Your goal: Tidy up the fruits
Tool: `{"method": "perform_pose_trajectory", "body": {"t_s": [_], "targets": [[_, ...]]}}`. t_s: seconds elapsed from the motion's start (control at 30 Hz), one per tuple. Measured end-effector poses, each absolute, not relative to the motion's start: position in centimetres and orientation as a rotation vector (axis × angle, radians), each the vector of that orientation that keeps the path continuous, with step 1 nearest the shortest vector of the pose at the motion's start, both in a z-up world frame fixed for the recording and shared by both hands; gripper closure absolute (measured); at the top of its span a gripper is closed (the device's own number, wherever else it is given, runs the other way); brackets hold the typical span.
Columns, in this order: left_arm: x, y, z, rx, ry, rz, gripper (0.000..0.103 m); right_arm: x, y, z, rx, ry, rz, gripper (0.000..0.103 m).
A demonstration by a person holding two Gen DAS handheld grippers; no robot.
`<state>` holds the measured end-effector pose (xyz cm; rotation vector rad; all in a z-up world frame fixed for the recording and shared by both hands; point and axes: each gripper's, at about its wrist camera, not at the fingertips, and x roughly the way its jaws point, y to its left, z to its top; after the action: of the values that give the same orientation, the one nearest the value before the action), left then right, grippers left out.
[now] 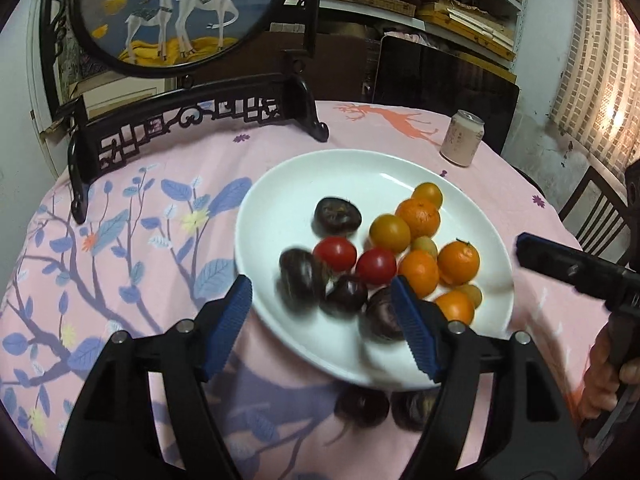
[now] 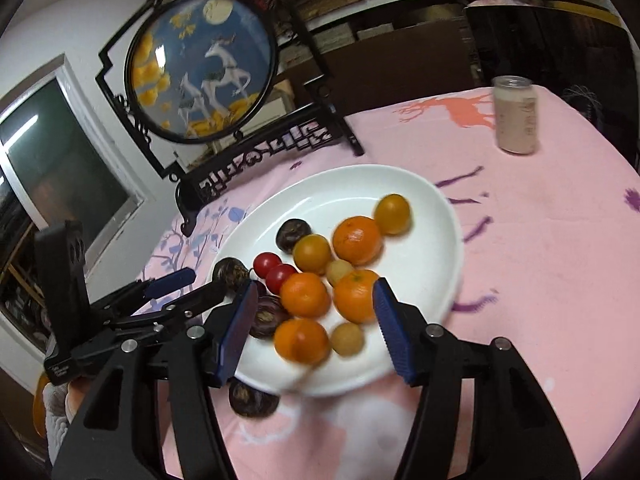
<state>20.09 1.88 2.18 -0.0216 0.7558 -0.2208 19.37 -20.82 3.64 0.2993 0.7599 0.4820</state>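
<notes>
White oval plate [image 1: 312, 168] of fruit, long axis running near-left to far-right

The plate [image 1: 304, 184] looks like glossy white ceramic. A printed pink cloth [image 1: 180, 160] covers the tabletop. The can [image 1: 462, 138] is matt metal. The fingers [image 1: 412, 320] have ribbed blue pads.

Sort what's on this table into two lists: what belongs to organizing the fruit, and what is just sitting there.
Belongs to the job:
white plate
oranges
red tomatoes
yellow tomatoes
dark chestnuts
two chestnuts off the plate

Just sitting there:
pink can
deer screen
floral tablecloth
</notes>
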Motion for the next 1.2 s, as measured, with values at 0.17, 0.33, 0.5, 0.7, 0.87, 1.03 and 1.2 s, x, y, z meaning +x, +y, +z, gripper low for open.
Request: {"method": "perform_pose_trajectory", "body": {"t_s": [0.17, 0.33, 0.5, 0.7, 0.87, 1.03, 1.2], "targets": [[17.1, 2.0, 1.3, 0.034, 0.755, -0.195, 0.025, 16.0, -22.6, 2.2, 0.345, 0.781, 0.489, 0.041], [14.0, 2.0, -0.3, 0.105, 0.78, -0.177, 0.023, 13.6, -22.6, 1.1, 0.328, 0.803, 0.471, 0.029], [13.4, 1.4, -0.9, 0.142, 0.777, -0.178, 0.023, 13.1, -22.6, 1.2, 0.314, 0.784, 0.461, 0.029], [14.3, 0.4, -1.8, 0.171, 0.805, -0.197, 0.023, 13.4, -22.5, 1.0, 0.304, 0.793, 0.456, 0.029], [15.9, 0.4, -2.3, 0.165, 0.837, -0.176, 0.014, 13.3, -21.9, 1.1, 0.275, 0.791, 0.465, 0.029], [16.5, 2.7, -2.3, 0.144, 0.856, -0.082, 0.012, 13.3, -21.6, 0.8, 0.266, 0.802, 0.469, 0.029], [15.7, 2.9, -2.1, 0.137, 0.838, -0.102, 0.014, 13.0, -20.7, 0.7, 0.225, 0.81, 0.488, 0.029]]}}
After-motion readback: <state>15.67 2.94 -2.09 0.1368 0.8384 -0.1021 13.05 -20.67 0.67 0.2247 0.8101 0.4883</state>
